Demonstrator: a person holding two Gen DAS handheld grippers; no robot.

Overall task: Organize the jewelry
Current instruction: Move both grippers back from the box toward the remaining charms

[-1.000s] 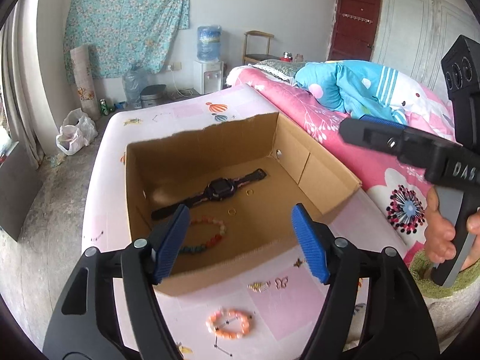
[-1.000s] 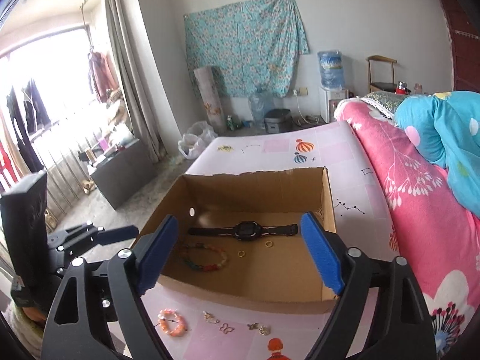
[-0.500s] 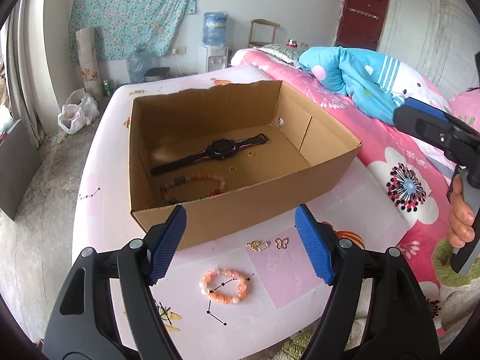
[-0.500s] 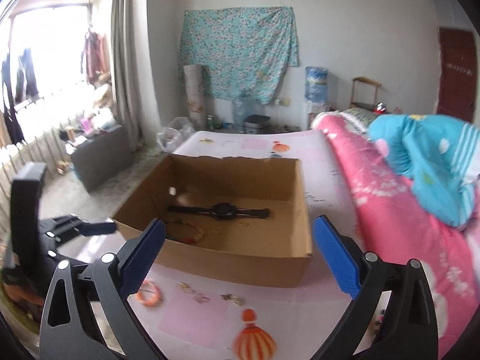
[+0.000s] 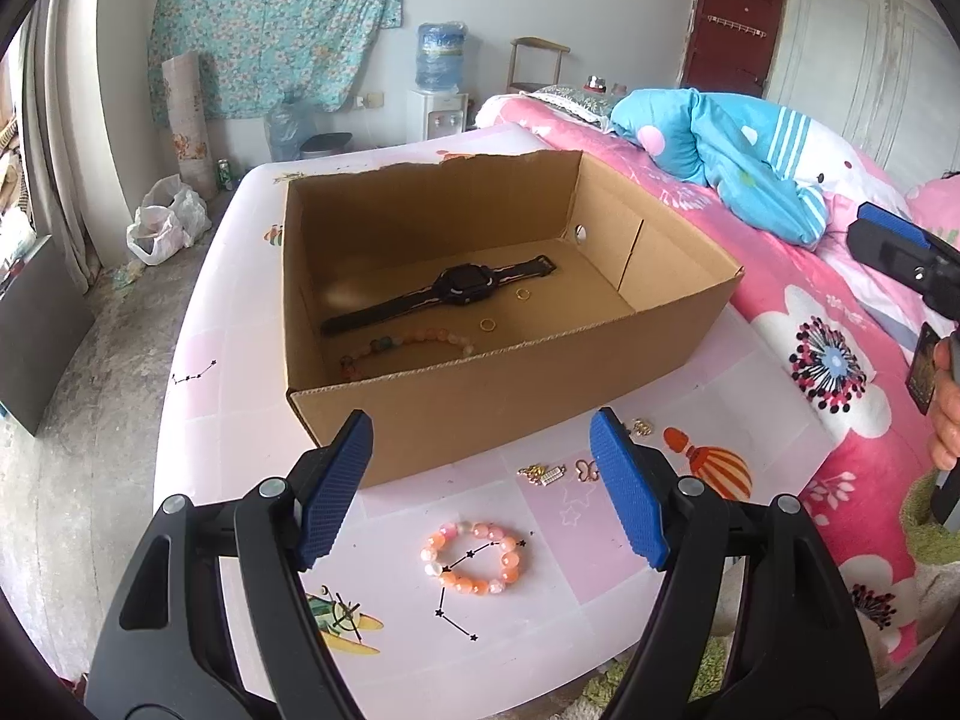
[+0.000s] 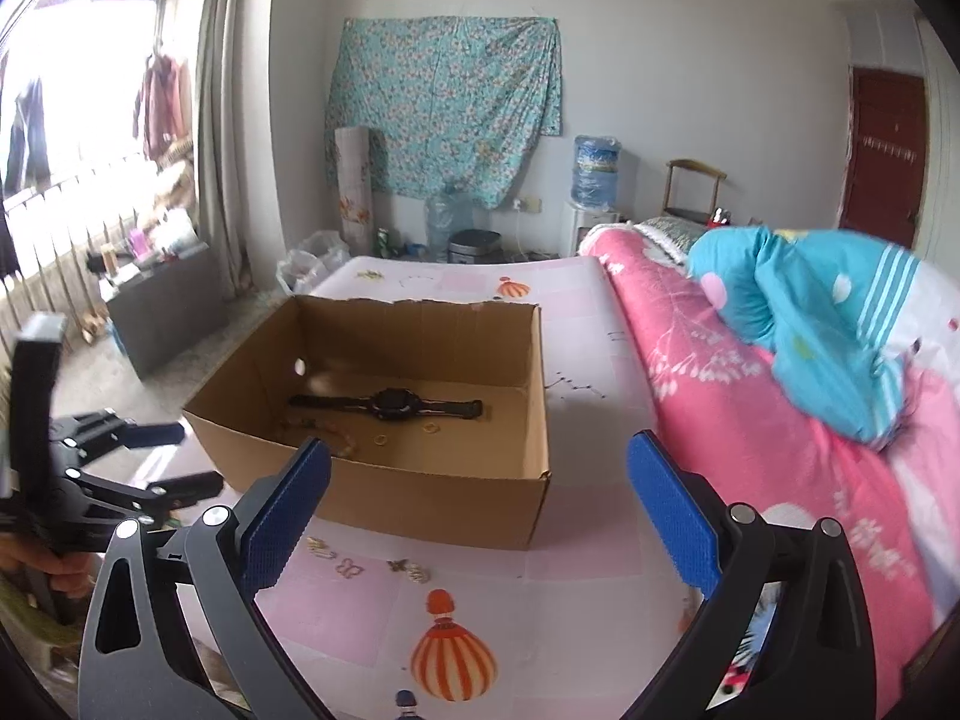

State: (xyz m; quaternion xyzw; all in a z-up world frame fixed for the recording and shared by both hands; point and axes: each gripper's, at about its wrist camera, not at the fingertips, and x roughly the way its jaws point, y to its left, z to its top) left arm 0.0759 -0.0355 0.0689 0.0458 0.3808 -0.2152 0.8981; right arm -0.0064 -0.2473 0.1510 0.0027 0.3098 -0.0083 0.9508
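We could read no words, labels, brands or numbers on anything in either view.

brown box (image 5: pixel 510 384), black watch (image 5: pixel 462 287), orange-pink bracelet (image 5: pixel 474 549), blue-padded claws, pink sheet (image 5: pixel 258 420)

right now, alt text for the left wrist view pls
The open left gripper hovers over an orange bead bracelet on a pink table, before a cardboard box holding a black watch, two gold rings and a beaded bracelet. Small charms lie outside.
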